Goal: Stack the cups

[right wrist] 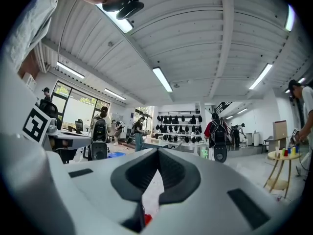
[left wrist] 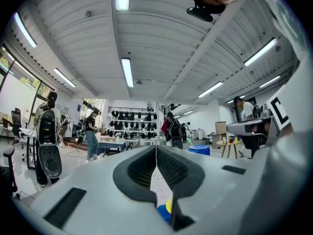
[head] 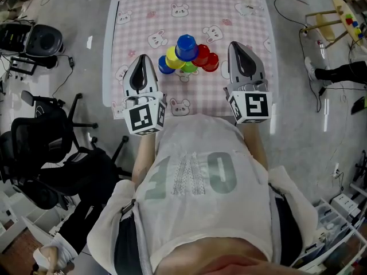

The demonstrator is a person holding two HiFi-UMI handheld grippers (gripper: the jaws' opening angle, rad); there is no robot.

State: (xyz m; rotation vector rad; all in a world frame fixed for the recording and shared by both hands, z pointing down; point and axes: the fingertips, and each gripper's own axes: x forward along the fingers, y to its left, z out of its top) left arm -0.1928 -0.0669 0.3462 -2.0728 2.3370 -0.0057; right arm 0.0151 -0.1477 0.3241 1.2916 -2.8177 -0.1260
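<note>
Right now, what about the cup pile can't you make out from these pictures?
Head view: green cup mostly hidden by the top blue cup and its neighbours; total count unsure.
Left gripper view: the body of the left tool covers all but a blue-and-yellow sliver.
Right gripper view: the right tool covers all but a red sliver.

Pink bunny-print tablecloth [head: 195,7] lay spread out in the middle, black office chairs [head: 43,153] sat off to its left, wooden stand [head: 331,23] stood far right on the floor
</note>
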